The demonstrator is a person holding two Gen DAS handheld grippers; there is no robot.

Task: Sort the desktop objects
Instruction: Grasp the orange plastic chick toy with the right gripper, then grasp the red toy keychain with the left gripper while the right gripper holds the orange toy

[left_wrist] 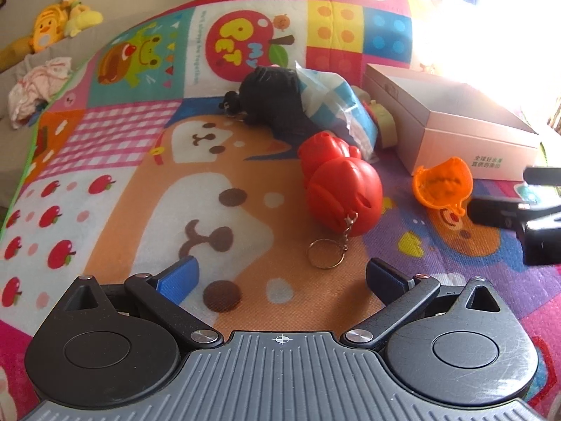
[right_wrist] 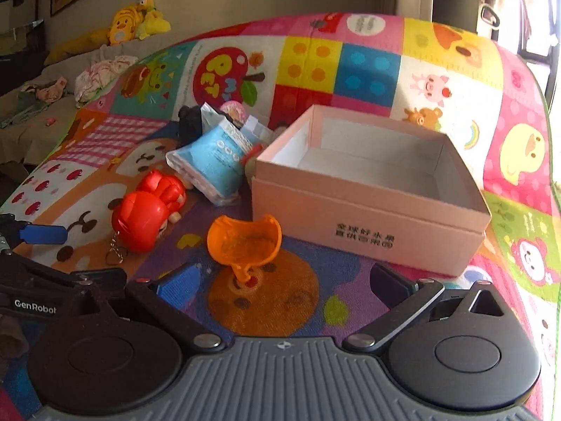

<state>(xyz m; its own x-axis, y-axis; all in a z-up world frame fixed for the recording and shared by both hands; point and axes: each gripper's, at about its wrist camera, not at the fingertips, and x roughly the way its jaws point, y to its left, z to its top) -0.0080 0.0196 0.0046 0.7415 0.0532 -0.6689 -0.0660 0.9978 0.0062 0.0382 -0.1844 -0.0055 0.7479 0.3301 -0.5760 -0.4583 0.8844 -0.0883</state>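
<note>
A colourful cartoon-printed play mat (right_wrist: 368, 59) covers the worktop, with apples, frogs, bears and block squares across it. Behind it a beige sofa (right_wrist: 52, 119) carries crumpled clothes and yellow plush toys (right_wrist: 135, 21), and framed pictures hang on the wall above.

The landmark is an open pink cardboard box (right_wrist: 368, 217) with printed characters on its front wall; its inside looks empty. Just left of the box's front corner an orange plastic cup-shaped toy (right_wrist: 245, 242) lies tipped on the mat. Farther left of the box lies a red plastic figure toy with a metal keyring (left_wrist: 342, 189). Against the box's left side lies a blue and white plastic packet (right_wrist: 214, 165), with a black soft object (left_wrist: 273, 98) beyond it.

The left claw (left_wrist: 282, 273) is spread wide, its blue-padded fingers (left_wrist: 178, 275) empty, hovering over the mat with the keyring just ahead between them. The right claw (right_wrist: 284, 280) is likewise wide open and holds nothing; the orange toy sits just ahead between its fingers, apart from both pads as far as can be told.
</note>
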